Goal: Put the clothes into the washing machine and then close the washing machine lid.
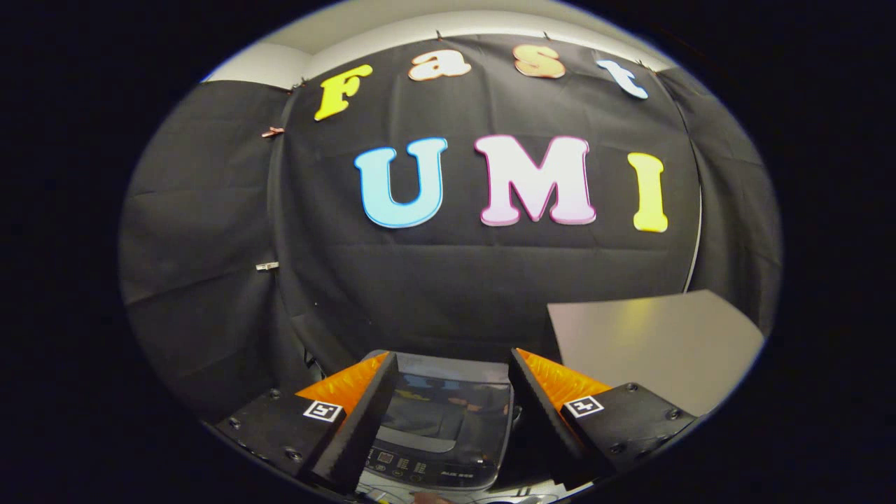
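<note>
Gripper [451,364] fingers spread wide, holding nothing. Between and below them: washing machine [441,427], glossy dark lid [448,409] down. Beside it, grey table [651,343]; behind, black cloth wall [434,280].

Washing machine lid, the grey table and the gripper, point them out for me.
washing machine lid [448,420]: gripper view, middle of its glossy closed top.
grey table [651,343]: gripper view, bare surface.
gripper [453,371]: gripper view, gap between its open jaws.

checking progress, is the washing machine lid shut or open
Shut: the washing machine lid lies flat over the top, its dark glossy panel mirroring the booth. The gripper is open, fingers apart above it, holding nothing.
</note>
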A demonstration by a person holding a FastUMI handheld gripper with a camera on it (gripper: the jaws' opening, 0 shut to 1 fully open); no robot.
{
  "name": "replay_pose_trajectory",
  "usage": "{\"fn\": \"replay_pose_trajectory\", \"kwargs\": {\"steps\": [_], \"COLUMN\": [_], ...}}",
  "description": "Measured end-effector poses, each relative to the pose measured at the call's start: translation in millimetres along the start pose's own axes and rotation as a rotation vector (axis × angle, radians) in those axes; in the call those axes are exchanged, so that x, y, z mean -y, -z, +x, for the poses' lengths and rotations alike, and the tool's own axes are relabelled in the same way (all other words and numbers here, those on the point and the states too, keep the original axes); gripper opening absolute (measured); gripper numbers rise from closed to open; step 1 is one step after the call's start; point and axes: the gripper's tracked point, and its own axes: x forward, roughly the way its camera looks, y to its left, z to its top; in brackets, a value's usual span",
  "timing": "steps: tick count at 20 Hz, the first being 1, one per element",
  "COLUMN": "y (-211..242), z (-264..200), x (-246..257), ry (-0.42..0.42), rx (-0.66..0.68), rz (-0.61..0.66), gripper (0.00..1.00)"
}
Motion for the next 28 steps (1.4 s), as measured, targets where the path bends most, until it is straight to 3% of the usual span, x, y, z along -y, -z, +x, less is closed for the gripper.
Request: {"fn": "replay_pose_trajectory", "kwargs": {"steps": [4,17,28], "y": [-38,-82,-96], "z": [-48,-184,-253], "x": [11,68,106], "ry": [0.006,0.056,0.070], "rx": [0.121,0.346,0.462], "rz": [-0.043,-0.129,-0.056], "gripper": [0.98,0.97,0.97]}}
